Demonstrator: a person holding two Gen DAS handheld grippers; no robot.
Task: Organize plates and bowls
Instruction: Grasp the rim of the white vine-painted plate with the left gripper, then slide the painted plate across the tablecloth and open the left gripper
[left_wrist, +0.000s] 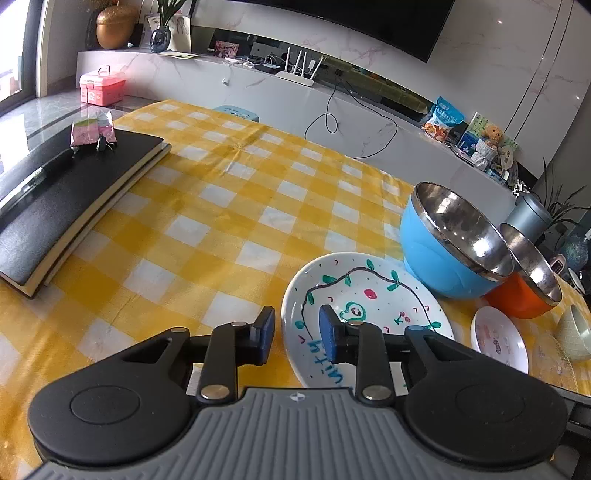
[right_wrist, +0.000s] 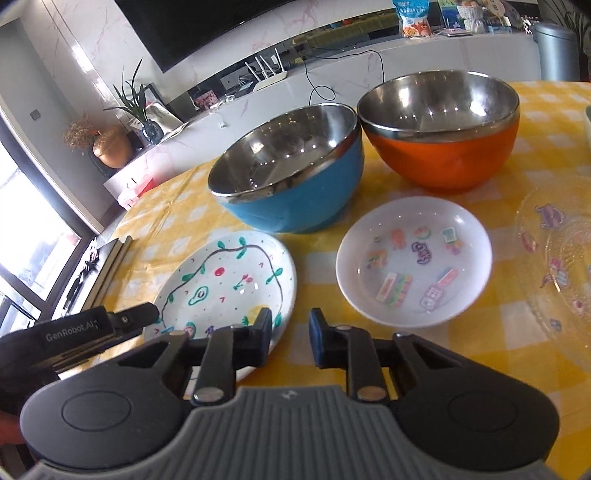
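A white plate with painted vines and an avocado (left_wrist: 369, 306) (right_wrist: 229, 280) lies on the yellow checked tablecloth. My left gripper (left_wrist: 296, 338) is open, its fingers straddling the plate's near-left rim. My right gripper (right_wrist: 290, 341) is open and empty, just in front of the gap between the painted plate and a small white sticker plate (right_wrist: 413, 258) (left_wrist: 498, 339). Behind stand a blue steel-lined bowl (right_wrist: 291, 177) (left_wrist: 447, 240) and an orange steel-lined bowl (right_wrist: 443, 129) (left_wrist: 528, 277). A clear glass plate with stickers (right_wrist: 557, 258) lies at the right.
A black notebook stack (left_wrist: 62, 195) with a pen and pink packet lies at the table's left. A small pale green bowl (left_wrist: 576, 332) sits at the far right. The left gripper's body (right_wrist: 74, 332) shows at the left of the right wrist view.
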